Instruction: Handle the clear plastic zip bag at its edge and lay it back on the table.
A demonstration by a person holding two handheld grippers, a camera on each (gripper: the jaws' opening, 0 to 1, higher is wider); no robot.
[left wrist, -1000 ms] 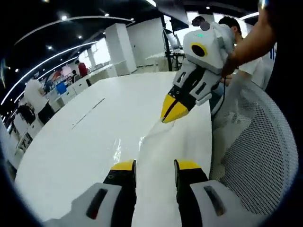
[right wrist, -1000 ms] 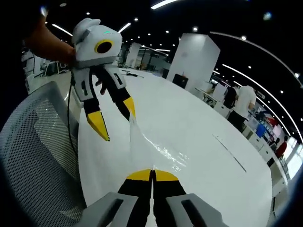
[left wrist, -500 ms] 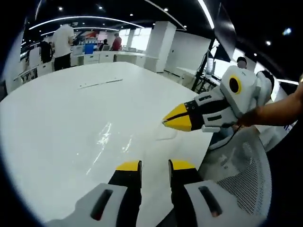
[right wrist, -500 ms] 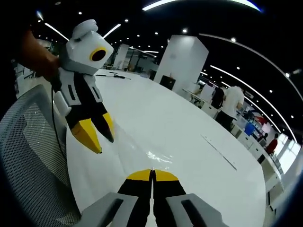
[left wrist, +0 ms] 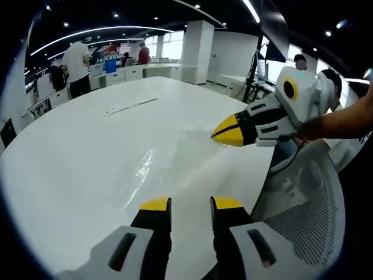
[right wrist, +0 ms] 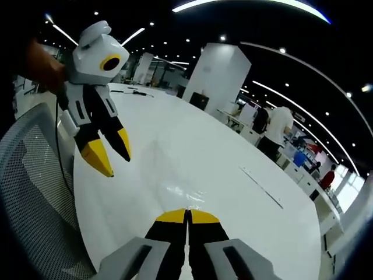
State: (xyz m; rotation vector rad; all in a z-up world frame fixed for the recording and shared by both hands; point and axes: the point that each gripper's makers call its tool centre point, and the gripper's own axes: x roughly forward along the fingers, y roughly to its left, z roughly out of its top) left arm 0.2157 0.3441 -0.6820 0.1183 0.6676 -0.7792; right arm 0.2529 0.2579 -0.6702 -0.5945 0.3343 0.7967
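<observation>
The clear plastic zip bag (left wrist: 141,174) lies mostly flat on the white table (left wrist: 76,151), visible through its glints. One edge runs up to my right gripper (left wrist: 220,135), which comes in from the right and is shut on that edge. In the right gripper view the bag (right wrist: 185,196) spreads out just ahead of my right gripper (right wrist: 187,214), whose jaws are pressed together. My left gripper (left wrist: 191,203) stands open over the table's near edge with nothing between its jaws. In the right gripper view the left gripper (right wrist: 111,154) hangs open, to the left of the bag.
A grey mesh chair (left wrist: 303,198) stands against the table's near side, also the chair (right wrist: 29,175). A thin dark strip (left wrist: 131,106) lies farther out on the table. People (left wrist: 76,61) stand by desks at the back. A white pillar (right wrist: 218,76) rises beyond the table.
The bag has come down from hanging between the grippers to lying nearly flat. The left gripper has drawn away from the bag's edge, still open. The right gripper stays shut.
</observation>
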